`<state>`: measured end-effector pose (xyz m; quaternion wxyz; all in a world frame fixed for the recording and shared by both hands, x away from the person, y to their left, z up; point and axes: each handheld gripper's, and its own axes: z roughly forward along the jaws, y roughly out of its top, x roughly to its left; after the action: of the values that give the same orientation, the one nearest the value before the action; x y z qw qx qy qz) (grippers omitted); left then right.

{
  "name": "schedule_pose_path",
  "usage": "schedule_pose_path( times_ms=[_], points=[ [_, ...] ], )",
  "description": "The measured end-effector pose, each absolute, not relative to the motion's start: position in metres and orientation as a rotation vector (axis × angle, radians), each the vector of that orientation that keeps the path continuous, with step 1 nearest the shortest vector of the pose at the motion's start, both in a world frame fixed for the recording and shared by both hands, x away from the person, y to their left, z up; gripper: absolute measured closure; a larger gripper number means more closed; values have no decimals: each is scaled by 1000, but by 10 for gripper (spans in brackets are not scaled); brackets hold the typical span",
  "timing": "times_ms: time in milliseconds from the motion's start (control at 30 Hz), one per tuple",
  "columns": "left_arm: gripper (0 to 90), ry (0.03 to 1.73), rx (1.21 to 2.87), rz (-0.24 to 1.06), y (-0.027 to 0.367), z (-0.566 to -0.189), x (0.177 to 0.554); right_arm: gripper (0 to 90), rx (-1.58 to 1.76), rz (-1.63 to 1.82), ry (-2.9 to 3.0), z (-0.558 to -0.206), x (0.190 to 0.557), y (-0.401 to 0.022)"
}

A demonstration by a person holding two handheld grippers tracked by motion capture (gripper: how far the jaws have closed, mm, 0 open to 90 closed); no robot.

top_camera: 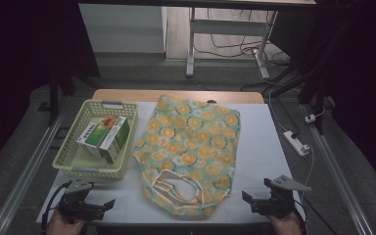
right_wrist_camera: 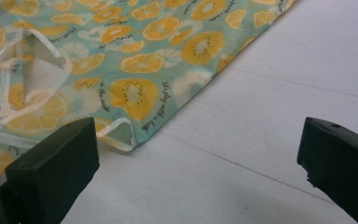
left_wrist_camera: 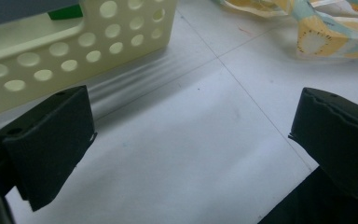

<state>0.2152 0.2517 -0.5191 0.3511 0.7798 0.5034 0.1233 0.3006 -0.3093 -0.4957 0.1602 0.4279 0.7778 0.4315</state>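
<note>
Lying flat between both tools, fruit-print bag (top_camera: 191,147), left tool (top_camera: 89,207) wide, right tool (top_camera: 259,201) wide, both empty

A cloth bag (top_camera: 190,152) printed with orange slices on a pale teal ground lies flat on the white tabletop (top_camera: 264,147), its mouth and thin cream handles (top_camera: 174,188) turned toward the near edge, its closed end toward the far edge. The fabric is loosely wrinkled and the handles curl in loops over the lower part. Just beside its left edge stands a pale yellow perforated basket (top_camera: 69,147) holding two green-and-white boxes (top_camera: 104,137) side by side, lying flat.
</note>
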Motion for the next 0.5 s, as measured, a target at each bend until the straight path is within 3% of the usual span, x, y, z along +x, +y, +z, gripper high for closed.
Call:
schedule_pose_path(
  times_ms=[500],
  points=[
    [0,1301,2016,293,252,-519,217,0,1195,1229,2273,-497,303,-307]
  ],
)
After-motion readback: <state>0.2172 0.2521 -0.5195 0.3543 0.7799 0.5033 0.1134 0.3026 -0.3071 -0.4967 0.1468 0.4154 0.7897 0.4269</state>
